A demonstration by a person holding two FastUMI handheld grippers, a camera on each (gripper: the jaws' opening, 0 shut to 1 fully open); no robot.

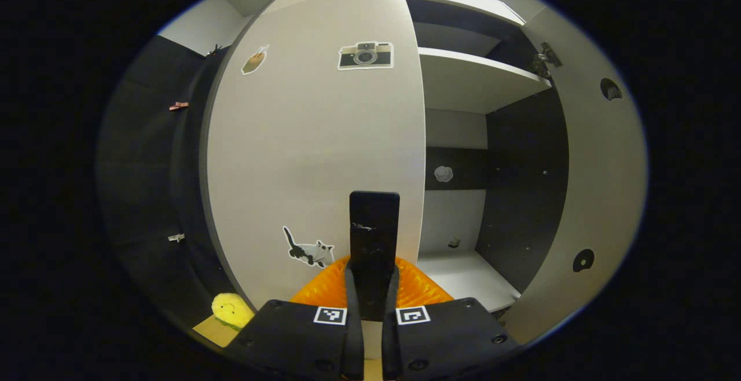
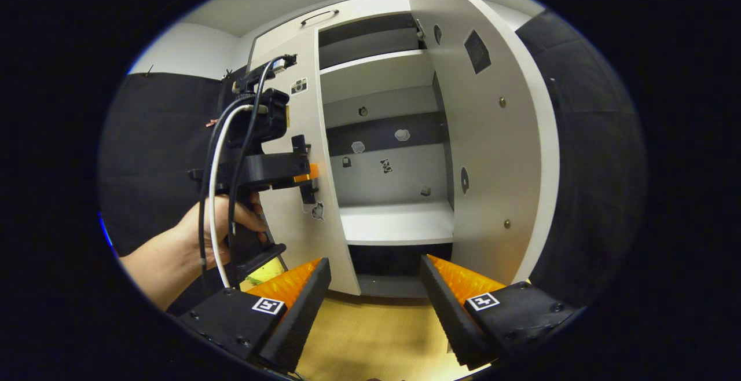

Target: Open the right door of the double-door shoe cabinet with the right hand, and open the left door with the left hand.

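We find the left gripper (image 1: 373,288) jaws clamped on the left door's (image 1: 312,149) upright handle (image 1: 374,236). The right door (image 2: 498,155) stands open, and the right gripper (image 2: 375,288) jaws are spread wide and hold nothing.

No readable words or numbers anywhere. The left door (image 1: 312,138) carries only picture stickers: a camera (image 1: 365,55), a cat (image 1: 309,250), something brownish (image 1: 255,60). Both grippers wear square black-and-white coded markers (image 1: 330,315), patterns rather than text.
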